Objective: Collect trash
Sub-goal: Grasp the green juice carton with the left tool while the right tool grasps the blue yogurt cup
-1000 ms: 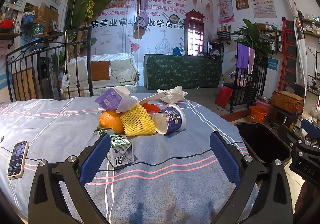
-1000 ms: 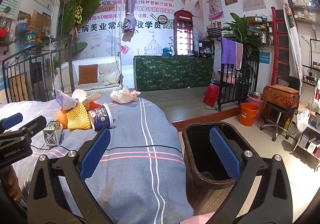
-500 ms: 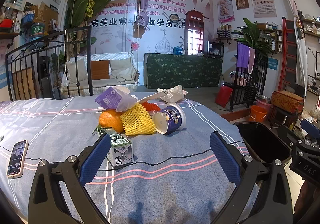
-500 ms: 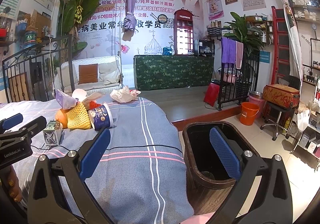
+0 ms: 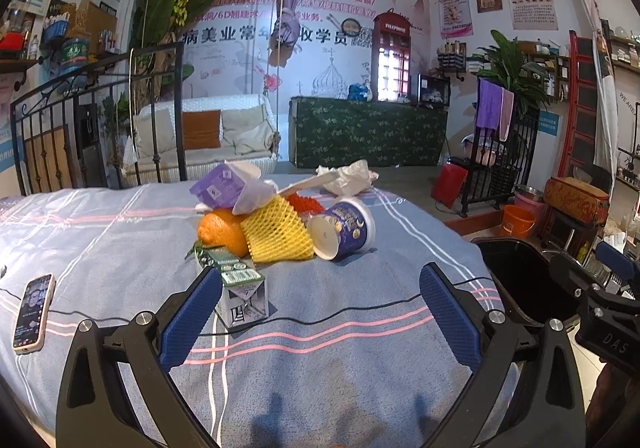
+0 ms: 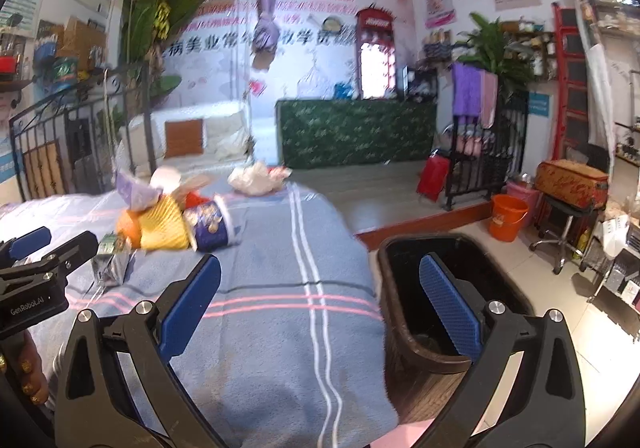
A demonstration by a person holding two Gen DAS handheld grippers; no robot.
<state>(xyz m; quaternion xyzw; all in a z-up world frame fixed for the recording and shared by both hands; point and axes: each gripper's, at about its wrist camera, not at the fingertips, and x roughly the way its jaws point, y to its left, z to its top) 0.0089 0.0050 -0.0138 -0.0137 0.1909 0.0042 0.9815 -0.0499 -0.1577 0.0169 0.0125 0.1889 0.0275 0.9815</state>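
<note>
Both claws, left gripper (image 5: 320,306) and right gripper (image 6: 320,306), spread apart and empty; trash pile (image 5: 280,224) untouched on bed (image 5: 340,328), bin (image 6: 436,288) alongside; approach step, nearest milk carton (image 5: 236,290) judged first to clamp.

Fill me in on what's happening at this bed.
A person holds two sets of tongs, both open and empty, over a striped blanket. The left tongs face a trash pile: a milk carton nearest, then an orange, yellow foam net and a tipped cup. The right tongs hover by the dark bin beside the bed. Nothing is picked up yet. A phone lies apart.
</note>
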